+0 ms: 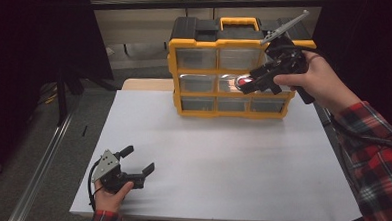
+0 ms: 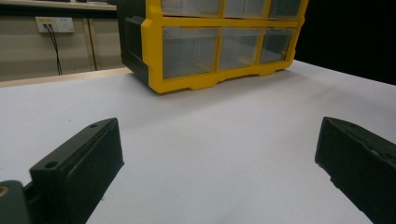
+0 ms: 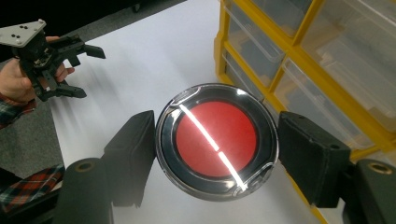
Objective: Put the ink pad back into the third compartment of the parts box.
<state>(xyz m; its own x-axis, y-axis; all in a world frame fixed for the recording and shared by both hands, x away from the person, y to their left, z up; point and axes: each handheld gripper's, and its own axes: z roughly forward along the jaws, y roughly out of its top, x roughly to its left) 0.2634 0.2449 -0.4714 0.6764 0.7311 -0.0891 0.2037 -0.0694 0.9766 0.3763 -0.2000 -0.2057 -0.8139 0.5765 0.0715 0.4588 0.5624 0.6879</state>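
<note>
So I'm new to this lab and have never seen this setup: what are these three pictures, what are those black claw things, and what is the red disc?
No robot here: a person in plaid sleeves holds a hand-held two-jaw gripper in each hand. The high view looks down on the white table from above the person's side. The other two come from cameras riding on each gripper, looking along its black jaws.

On the table stands a yellow drawer cabinet with clear drawers. The left gripper rests low near the table's front, jaws wide apart with nothing between them. The right gripper is raised in front of the cabinet and clamps a round clear-lidded case with a red centre; what it contains I cannot tell.
</note>
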